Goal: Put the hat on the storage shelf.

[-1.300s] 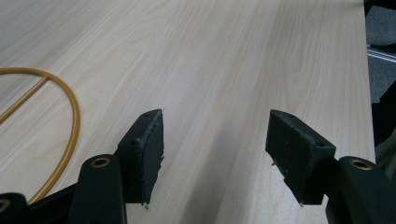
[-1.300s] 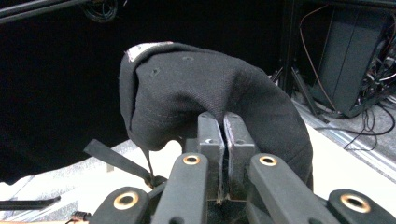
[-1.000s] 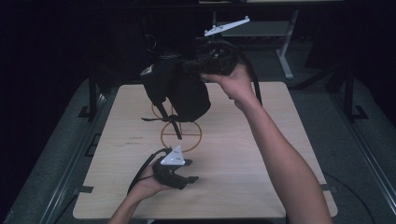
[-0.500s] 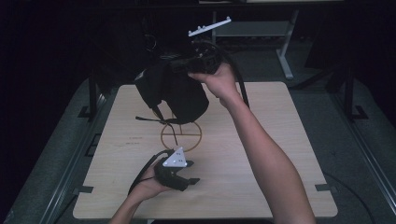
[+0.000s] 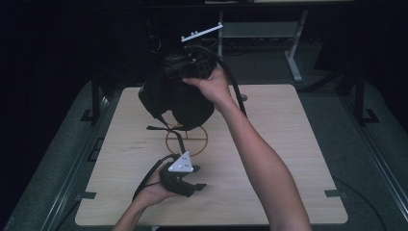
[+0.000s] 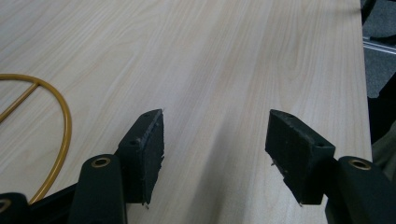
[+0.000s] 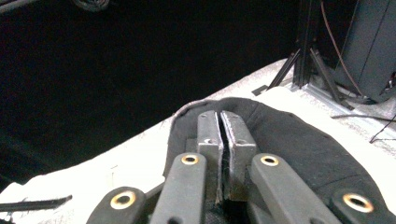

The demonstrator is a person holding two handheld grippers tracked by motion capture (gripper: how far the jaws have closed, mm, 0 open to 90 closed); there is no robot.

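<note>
The left gripper (image 5: pixel 195 185) rests low on the table (image 5: pixel 288 144) near its front edge, jaws wide apart with nothing but bare wood between them, just in front of a yellow ring (image 5: pixel 186 140). To its right and higher, the right gripper (image 7: pixel 220 123) has its jaws pinched tight on the edge of a black bag (image 5: pixel 175 98), which hangs above the ring with a strap (image 5: pixel 179 139) trailing onto the table. That thin pinch looks risky: the cloth could slip out, or the strap could snag the ring and drag it.
</note>
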